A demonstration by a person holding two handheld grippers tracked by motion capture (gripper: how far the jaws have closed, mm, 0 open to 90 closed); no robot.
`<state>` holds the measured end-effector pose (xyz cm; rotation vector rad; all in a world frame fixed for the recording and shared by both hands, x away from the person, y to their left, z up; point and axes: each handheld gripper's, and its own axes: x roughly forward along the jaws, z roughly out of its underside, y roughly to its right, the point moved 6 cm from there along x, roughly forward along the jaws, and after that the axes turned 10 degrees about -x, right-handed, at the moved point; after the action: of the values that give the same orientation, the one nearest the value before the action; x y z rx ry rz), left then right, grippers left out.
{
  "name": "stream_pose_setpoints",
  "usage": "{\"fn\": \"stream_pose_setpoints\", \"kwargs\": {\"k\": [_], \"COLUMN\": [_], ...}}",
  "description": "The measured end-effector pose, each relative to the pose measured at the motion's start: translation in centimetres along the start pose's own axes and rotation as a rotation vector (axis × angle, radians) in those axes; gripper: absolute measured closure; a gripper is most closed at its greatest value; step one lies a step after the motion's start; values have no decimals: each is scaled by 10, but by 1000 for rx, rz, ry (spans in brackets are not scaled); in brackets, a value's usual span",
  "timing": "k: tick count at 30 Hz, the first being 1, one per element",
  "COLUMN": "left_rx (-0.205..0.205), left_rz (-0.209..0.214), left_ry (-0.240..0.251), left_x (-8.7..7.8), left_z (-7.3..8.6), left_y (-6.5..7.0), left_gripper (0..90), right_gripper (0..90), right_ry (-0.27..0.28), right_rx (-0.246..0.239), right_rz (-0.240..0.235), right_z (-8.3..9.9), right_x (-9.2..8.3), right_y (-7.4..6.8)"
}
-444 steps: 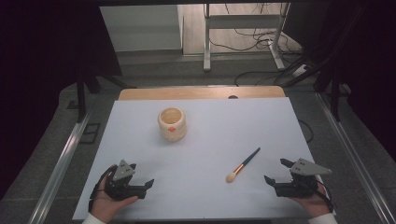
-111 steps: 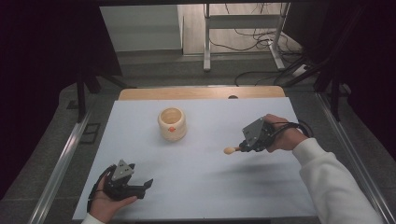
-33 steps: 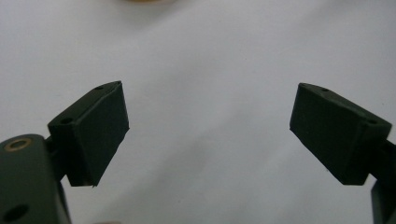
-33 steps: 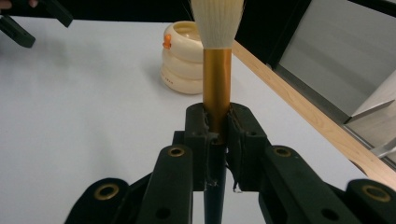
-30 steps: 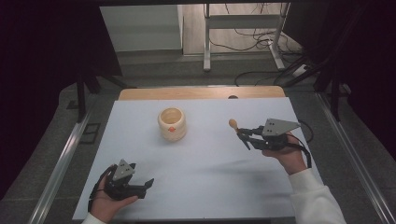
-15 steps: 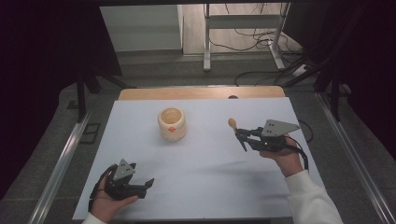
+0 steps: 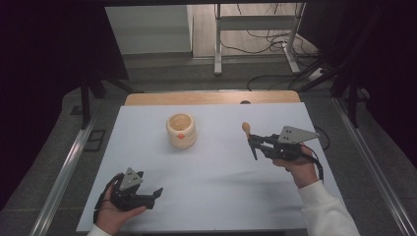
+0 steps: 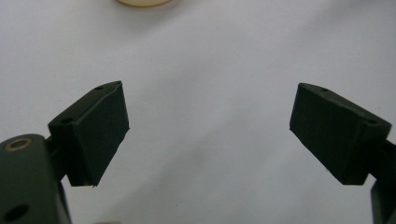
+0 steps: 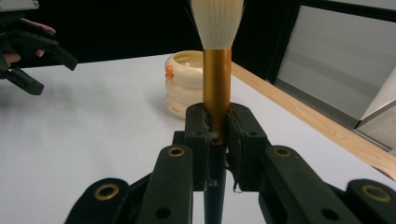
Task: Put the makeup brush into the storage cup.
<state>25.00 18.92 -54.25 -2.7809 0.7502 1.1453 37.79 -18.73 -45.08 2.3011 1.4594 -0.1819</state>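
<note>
1. Gold ferrule and black handle of the makeup brush (image 9: 217,88) are clamped between the pads of the right tool (image 7: 254,144); the jaws are closed on the brush at the joint of ferrule and handle.
2. Brush long axis: upright, or near it, bristle head above the right tool, handle tip below it. The brush is held clear of the white counter (image 7: 221,196).
3. The cream ceramic pot (image 7: 181,130) stands ahead of the right tool along its pointing direction, open mouth up, well apart from the brush. In the right gripper view the pot (image 9: 187,81) lies just to the left of the ferrule line.
4. Governing relation: the pot mouth is level with or below the handle tip, and offset sideways. Judgement: the right tool must travel toward the pot, then lower the brush handle-first into the mouth.
5. The left tool (image 7: 153,195) rests low over the counter with jaws apart and nothing between them; the pot lies farther ahead of it. The right tool is the nearer one.
</note>
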Motion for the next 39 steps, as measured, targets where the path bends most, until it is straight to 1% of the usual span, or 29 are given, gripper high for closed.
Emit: {"fn": "stream_pose_setpoints", "kwargs": {"k": [3,7,8,9,10,14,16,17,20,21,24,25,27,30,33,39], "left_rx": [2,22,22,39,39,55,55,60,74,74,96,96,101,105,110,119], "left_rz": [8,27,27,36,36,56,61,65,80,80,98,98,112,119,130,139], "left_ry": [7,21,21,26,26,34,38,43,54,54,56,56,57,57,60,62], "left_x": [0,1,1,1,1,3,4,6,9,9,14,14,18,20,25,31], "left_z": [-3,-13,-13,-17,-17,-25,-28,-32,-40,-40,-48,-48,-53,-56,-63,-69], "left_y": [2,13,13,19,19,29,30,34,42,42,52,52,58,61,67,73], "left_gripper": [123,123,123,123,122,123,123,123,123,123,123,123,124,124,125,124], "right_gripper": [794,794,794,793,793,793,794,794,793,793,793,793,793,794,793,793], "right_ry": [1,3,3,5,5,7,8,7,5,5,8,8,9,10,9,10], "right_rx": [2,4,4,-1,-1,-4,-4,-2,-4,-4,-3,-3,-5,-5,-2,-4], "right_rz": [0,-5,-5,-12,-12,-14,-14,-19,-22,-23,-24,-24,-28,-29,-30,-33], "right_z": [0,-1,-1,-2,-2,-3,-3,-3,-2,-3,-3,-3,-3,-2,-2,-2], "right_x": [1,3,3,4,4,5,6,6,7,7,7,7,8,8,7,8], "right_y": [-1,-2,-2,-4,-4,-5,-5,-6,-7,-7,-8,-8,-9,-9,-9,-9]}}
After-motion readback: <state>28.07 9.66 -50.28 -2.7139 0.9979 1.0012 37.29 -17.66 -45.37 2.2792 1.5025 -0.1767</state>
